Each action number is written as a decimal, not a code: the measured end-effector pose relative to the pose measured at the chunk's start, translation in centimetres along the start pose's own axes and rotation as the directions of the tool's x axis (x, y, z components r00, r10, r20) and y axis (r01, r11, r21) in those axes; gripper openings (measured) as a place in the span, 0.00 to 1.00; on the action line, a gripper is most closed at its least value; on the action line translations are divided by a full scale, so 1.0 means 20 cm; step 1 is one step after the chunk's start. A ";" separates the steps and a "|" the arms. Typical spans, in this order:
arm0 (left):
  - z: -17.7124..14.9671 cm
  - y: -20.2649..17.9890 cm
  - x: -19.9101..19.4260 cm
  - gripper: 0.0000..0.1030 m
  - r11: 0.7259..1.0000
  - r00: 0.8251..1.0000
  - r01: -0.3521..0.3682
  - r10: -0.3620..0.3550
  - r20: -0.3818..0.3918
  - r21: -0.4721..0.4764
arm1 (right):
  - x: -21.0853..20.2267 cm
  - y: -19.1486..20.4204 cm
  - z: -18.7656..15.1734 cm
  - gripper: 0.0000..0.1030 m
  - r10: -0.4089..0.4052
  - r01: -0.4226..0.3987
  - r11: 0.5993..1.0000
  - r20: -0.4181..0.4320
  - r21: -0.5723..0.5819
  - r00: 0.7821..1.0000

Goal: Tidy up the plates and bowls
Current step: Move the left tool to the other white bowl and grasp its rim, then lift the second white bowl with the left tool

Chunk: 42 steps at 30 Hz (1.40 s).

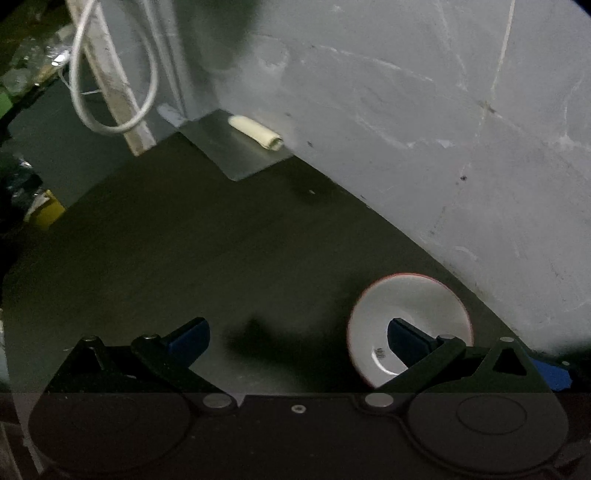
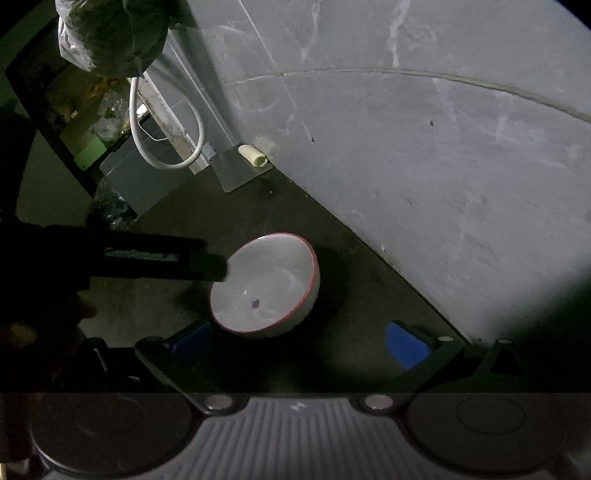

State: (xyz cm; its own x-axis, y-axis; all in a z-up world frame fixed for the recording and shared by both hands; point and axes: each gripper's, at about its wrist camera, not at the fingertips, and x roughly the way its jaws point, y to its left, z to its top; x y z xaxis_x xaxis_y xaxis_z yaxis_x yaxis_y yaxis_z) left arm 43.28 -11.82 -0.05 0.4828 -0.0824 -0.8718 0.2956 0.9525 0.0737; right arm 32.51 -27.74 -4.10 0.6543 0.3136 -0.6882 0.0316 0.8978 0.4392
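Nothing legible here: just a small dark mark inside the white bowl (image 1: 408,314) ahead of the gripper, too blurred to read.

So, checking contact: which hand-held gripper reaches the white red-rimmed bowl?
The left hand-held gripper: its tip meets the white red-rimmed bowl; the right hand-held gripper falls short.

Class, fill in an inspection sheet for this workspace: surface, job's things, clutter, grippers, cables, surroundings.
Surface: dark floor, dimly lit, meeting a grey wall.
Job's things: one white bowl with a red rim, upright, empty apart from a small dark mark inside; no plates seen.
Clutter: cream tube lying on a grey sheet by the wall.
Grippers: left gripper open, beside the bowl; right gripper open, nothing between its fingers.
Cables: white looped cable hanging.
Surroundings: grey scuffed wall; plastic-wrapped bundle above.
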 end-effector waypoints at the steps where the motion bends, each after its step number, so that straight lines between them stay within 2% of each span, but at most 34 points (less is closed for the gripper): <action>1: 0.01 -0.01 0.01 0.99 1.000 1.000 0.007 -0.006 -0.006 0.004 | 0.01 0.00 0.00 0.99 0.000 0.000 1.000 0.001 0.004 1.000; 7: 0.00 -0.03 0.05 0.95 1.000 0.999 0.027 -0.026 -0.031 0.005 | 0.03 -0.02 0.03 0.90 -0.008 0.007 1.000 0.018 0.018 1.000; 10: 0.01 -0.01 0.06 0.88 0.999 0.999 0.032 -0.033 -0.044 -0.027 | 0.04 -0.02 0.04 0.85 -0.010 0.010 1.000 0.018 0.023 1.000; 14: 0.01 0.02 0.08 0.71 0.994 0.996 0.053 -0.059 -0.060 -0.100 | 0.07 -0.03 0.05 0.78 -0.007 0.007 1.000 0.006 0.026 1.000; 18: 0.00 0.04 0.11 0.45 0.984 0.992 0.078 -0.092 -0.084 -0.158 | 0.09 -0.02 0.06 0.65 -0.006 0.006 1.000 -0.001 0.009 1.000; 21: -0.02 0.04 0.13 0.38 0.978 0.988 0.106 -0.123 -0.088 -0.182 | 0.11 -0.01 0.07 0.58 -0.006 0.006 1.000 -0.009 0.001 1.000; 28: -0.03 0.04 0.14 0.26 0.965 0.979 0.165 -0.186 -0.085 -0.205 | 0.12 -0.01 0.07 0.56 0.019 -0.020 1.000 -0.038 -0.016 0.999; 30: -0.03 0.03 0.14 0.17 0.960 0.975 0.181 -0.203 -0.085 -0.212 | 0.12 -0.01 0.07 0.52 0.027 -0.027 1.000 -0.042 -0.015 0.999; 32: -0.04 0.03 0.14 0.13 0.957 0.972 0.197 -0.219 -0.085 -0.214 | 0.13 -0.02 0.07 0.48 0.037 -0.038 0.999 -0.047 -0.011 0.998; 36: -0.05 0.01 0.14 0.12 0.958 0.971 0.204 -0.225 -0.085 -0.203 | 0.13 -0.01 0.08 0.43 0.074 -0.074 0.997 -0.068 0.003 0.995; 42: -0.09 0.03 0.10 0.10 0.955 0.969 0.219 -0.236 -0.067 -0.199 | 0.11 -0.01 0.06 0.39 0.073 -0.073 0.997 -0.074 0.002 0.995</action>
State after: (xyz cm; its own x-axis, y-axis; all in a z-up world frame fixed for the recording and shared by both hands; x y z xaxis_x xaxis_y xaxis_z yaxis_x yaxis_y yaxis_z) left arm 43.04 -10.81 -2.64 0.3432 -0.2852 -0.8949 0.2243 0.9501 -0.2168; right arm 34.85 -27.50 -5.11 0.5972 0.4000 -0.6952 -0.0143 0.8719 0.4894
